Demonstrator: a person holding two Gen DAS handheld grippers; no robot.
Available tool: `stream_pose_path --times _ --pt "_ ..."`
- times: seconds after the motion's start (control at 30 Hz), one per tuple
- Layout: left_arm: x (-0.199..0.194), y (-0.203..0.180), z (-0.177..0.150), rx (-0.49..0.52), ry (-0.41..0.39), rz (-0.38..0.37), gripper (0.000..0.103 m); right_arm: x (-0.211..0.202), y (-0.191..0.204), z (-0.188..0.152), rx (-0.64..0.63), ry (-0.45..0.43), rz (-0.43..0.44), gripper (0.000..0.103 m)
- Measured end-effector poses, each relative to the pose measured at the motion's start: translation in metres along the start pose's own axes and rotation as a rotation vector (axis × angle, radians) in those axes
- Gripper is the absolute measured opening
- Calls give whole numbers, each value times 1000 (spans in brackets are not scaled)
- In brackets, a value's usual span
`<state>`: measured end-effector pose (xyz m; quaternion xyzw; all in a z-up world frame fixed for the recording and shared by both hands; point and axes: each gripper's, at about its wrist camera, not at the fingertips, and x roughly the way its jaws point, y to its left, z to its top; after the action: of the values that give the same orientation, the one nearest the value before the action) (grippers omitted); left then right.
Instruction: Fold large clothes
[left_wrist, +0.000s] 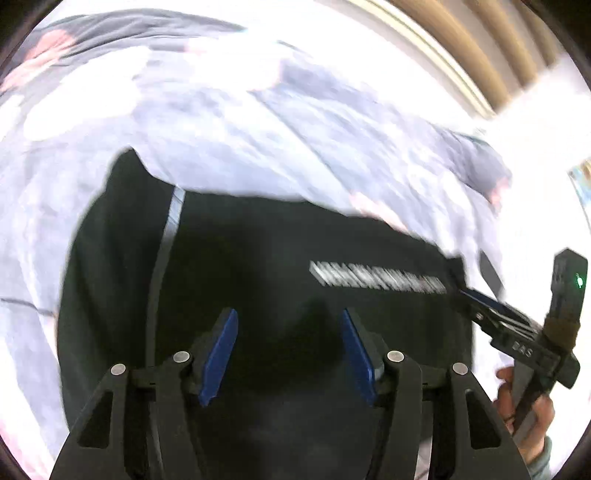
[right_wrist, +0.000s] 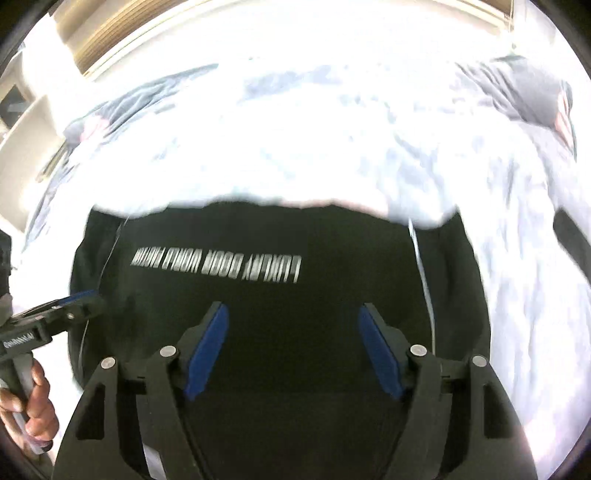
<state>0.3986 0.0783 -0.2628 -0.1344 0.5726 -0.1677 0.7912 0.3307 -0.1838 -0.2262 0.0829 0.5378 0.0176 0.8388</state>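
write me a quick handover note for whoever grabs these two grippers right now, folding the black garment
Left gripper: open, nothing between its pads, over the black garment.
Right gripper: open, also empty, over the same garment.
The garment lies on the pale bedding, with its white lettering facing up and a pale stripe near each side.
Done: garment laid out; how far it is folded is hard to tell through the blur.
Left: take hold of the cloth again and carry on folding.
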Motion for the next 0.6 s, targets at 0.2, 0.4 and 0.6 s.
stream_pose_path --times 0.2,0.4,0.6 --pt "64 54 18 -175 128 41 60 88 -30 26 103 155 5 76" --pt "64 40 19 -93 112 71 60 111 -41 22 160 175 48 82" --pt "12 60 -1 -104 80 -48 60 77 -57 13 168 144 138 82"
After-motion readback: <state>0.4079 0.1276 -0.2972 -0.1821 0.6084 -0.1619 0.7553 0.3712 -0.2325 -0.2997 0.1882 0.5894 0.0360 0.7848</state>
